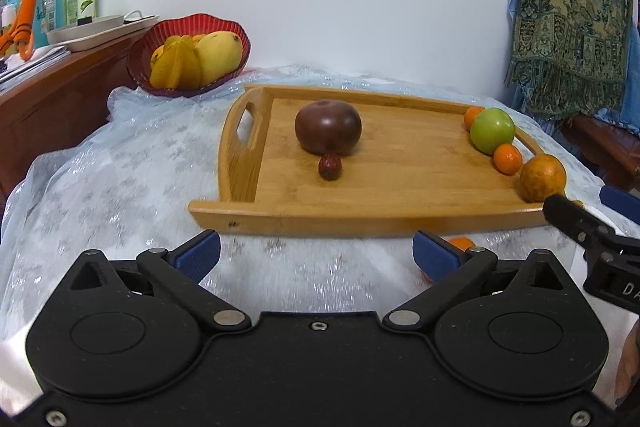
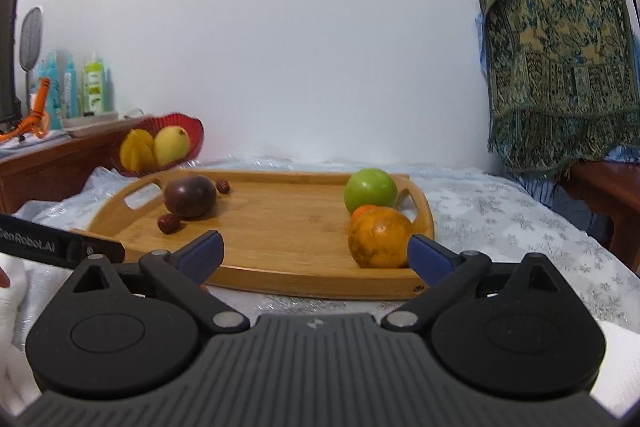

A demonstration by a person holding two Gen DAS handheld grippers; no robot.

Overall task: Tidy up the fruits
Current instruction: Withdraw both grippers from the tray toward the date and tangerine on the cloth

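White wall behind, a pale shiny cloth (image 1: 120, 179) over the table, and on it a wooden tray (image 1: 400, 183) with most of the fruit already sorted. At the tray's left a dark plum-coloured fruit (image 1: 328, 126) sits with a small red date (image 1: 329, 167) touching its near side; the right wrist view shows a second date (image 2: 223, 186) just behind it. Along the right rim runs a line: a small orange (image 1: 473, 117), a green apple (image 1: 492, 131), another small orange (image 1: 507, 159) and a big mottled orange (image 1: 543, 177), each touching the next. Further back a red basket (image 1: 168, 35) holds a mango (image 1: 218, 57) and a starfruit (image 1: 176, 67).

Both tongs stand wide open and empty. The left gripper (image 1: 316, 257) hangs over the cloth in front of the tray with nothing between its blue pads. The right gripper (image 2: 316, 257) sits at the tray's near right corner, the big orange just beyond its fingertips, not gripped.

One stray small orange (image 1: 460, 243) lies on the cloth just outside the tray's front edge, half hidden by the left gripper's right pad. That looks like the piece left to bring in; otherwise I'd judge the job nearly done.
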